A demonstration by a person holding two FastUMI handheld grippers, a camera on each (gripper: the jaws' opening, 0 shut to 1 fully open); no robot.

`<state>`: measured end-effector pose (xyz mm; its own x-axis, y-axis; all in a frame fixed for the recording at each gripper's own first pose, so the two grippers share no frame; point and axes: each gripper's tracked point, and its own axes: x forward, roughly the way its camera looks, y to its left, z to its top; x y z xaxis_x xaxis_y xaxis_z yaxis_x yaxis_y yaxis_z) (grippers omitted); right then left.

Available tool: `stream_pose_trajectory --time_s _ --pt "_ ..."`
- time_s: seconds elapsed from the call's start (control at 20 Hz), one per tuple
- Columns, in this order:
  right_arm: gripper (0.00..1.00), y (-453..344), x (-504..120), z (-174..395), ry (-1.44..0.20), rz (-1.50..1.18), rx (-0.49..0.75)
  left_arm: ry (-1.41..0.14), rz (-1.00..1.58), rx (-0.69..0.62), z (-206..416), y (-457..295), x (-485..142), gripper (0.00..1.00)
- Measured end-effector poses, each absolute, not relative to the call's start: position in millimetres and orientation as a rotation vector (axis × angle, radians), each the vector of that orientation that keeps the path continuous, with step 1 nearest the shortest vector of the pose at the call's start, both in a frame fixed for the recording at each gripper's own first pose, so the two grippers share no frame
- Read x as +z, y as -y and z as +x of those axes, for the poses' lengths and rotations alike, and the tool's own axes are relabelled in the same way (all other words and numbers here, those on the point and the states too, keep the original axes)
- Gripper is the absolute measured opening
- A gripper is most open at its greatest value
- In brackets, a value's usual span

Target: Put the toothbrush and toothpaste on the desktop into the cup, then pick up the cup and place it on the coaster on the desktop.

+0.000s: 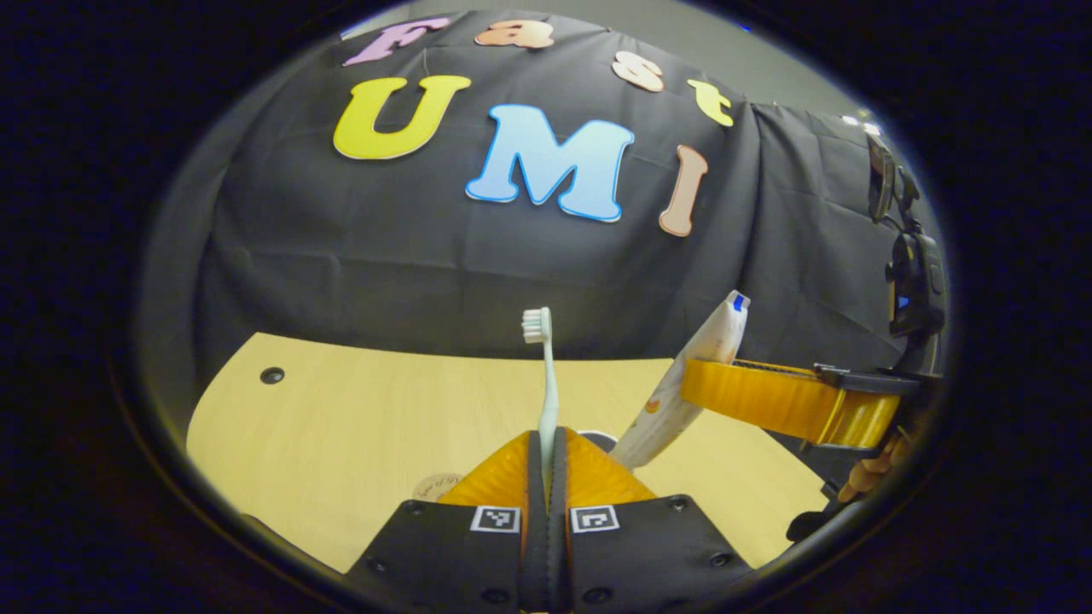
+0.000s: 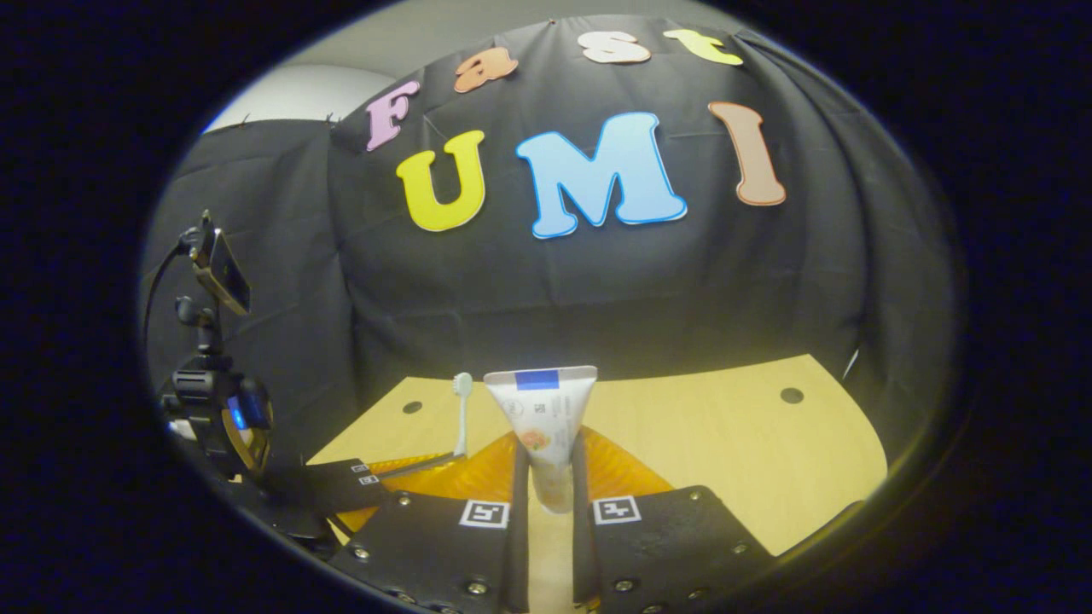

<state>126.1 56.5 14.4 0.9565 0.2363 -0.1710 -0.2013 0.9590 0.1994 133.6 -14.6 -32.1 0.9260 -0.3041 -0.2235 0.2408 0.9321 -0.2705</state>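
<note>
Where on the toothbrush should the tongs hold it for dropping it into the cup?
Low on the handle, as the left tongs hold it now, clamped from both flat sides. The toothbrush stands upright with its bristle head on top, and the slim handle fits between the closed fingers. A low grip probably leaves little handle below to enter the cup, though, so gripping higher might help. The right tongs hold the toothpaste.

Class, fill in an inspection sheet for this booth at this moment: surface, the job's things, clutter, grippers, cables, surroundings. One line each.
Surface: pale wooden desktop with round holes.
Job's things: toothbrush upright, bristles up; toothpaste held with its flat crimped end up; round coaster partly hidden; cup cannot be told.
Clutter: nothing seen.
Grippers: left hand-held gripper shut on toothbrush; right hand-held gripper shut on toothpaste.
Cables: one running to the phone mount.
Surroundings: black cloth wall.
</note>
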Motion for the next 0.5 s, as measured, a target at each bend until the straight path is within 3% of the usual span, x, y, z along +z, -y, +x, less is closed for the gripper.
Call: stream_pose_trajectory --time_s 0.15,0.5 --pt "0.21 -52.4 20.5 149.4 -0.161 0.185 0.2 -0.199 -0.288 -0.28 141.9 14.1 -12.7 0.07" --pt "0.21 -49.7 -44.6 191.3 -0.304 0.122 0.165 -0.096 -0.344 -0.295 163.9 16.8 17.3 0.07"
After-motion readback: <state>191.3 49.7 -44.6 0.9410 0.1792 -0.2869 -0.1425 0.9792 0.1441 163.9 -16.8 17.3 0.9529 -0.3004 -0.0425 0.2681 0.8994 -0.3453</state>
